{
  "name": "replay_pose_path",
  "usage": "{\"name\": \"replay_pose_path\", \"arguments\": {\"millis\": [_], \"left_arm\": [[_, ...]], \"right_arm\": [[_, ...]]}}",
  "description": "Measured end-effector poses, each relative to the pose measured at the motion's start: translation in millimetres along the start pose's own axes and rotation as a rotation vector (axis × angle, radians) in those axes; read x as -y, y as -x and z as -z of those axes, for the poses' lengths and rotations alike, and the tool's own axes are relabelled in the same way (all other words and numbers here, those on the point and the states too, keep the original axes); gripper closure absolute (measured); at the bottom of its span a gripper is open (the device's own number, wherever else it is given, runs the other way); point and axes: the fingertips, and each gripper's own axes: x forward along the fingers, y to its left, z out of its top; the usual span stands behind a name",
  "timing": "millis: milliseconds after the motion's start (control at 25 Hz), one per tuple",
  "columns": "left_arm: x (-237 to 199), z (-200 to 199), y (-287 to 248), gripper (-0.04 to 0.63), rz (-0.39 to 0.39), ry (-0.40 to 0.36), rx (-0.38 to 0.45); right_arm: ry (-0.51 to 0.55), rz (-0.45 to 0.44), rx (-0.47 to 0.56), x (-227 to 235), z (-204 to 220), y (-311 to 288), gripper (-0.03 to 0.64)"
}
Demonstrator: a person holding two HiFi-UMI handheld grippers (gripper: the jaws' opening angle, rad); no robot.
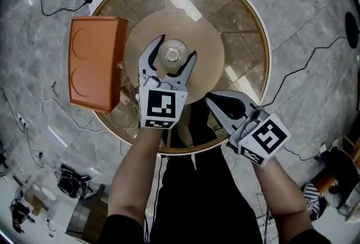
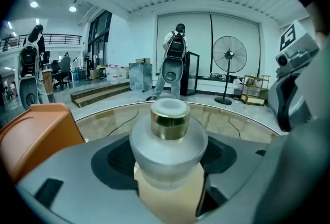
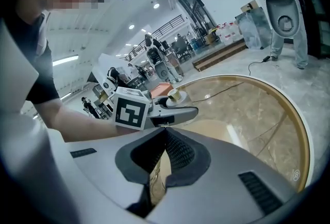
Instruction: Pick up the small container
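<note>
From the head view, the small container (image 1: 171,56), a frosted jar with a gold collar and pale cap, stands upright near the middle of the round glass desk (image 1: 247,18), over a tan disc (image 1: 209,40). The left gripper (image 1: 176,49) reaches in from the near edge, its fingers (image 1: 151,54) spread wide on either side of the jar with a gap on each side, so the jar is released. An orange box (image 1: 97,63) overhangs the desk's left edge. The right gripper (image 1: 211,99) hovers over the near edge, well apart from the jar. In the left gripper view, the small container (image 2: 167,121) sits centred between the spread fingers (image 2: 77,176) of the left gripper (image 2: 167,149), with dark pad showing at both sides. The orange box (image 2: 36,135) lies at the left and the right gripper (image 2: 294,89) at the right. In the right gripper view, the right gripper (image 3: 164,138) has its fingers (image 3: 180,153) clenched together on nothing. Beyond them the left gripper (image 3: 178,109) flanks the small container (image 3: 175,95), with the orange box (image 3: 161,88) behind and the desk's gold rim (image 3: 305,140) curving to the right.
</note>
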Motion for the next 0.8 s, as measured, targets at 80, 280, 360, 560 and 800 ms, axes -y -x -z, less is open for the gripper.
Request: {"name": "replay_pose_path", "arguments": {"millis": [80, 280, 360, 560, 800], "left_arm": [[-1, 0, 1, 0.254, -0.004, 0.008, -0.022], [-3, -8, 21, 0.255, -0.008, 0.035, -0.022], [0, -18, 33, 0.255, 0.001, 0.029, -0.003], [8, -51, 94, 0.255, 0.006, 0.053, 0.025], [11, -118, 205, 0.255, 0.003, 0.055, 0.007]], "right_arm": [[-0.003, -0.002, -0.002, -6, 0, 1, 0.601], [0.002, 0.005, -0.003, -18, 1, 8, 0.601], [0.003, 0.030, 0.010, -19, -1, 12, 0.601], [0.011, 0.055, 0.040, -59, -19, 30, 0.601], [0.054, 0.040, 0.113, -157, -84, 75, 0.601]]}}
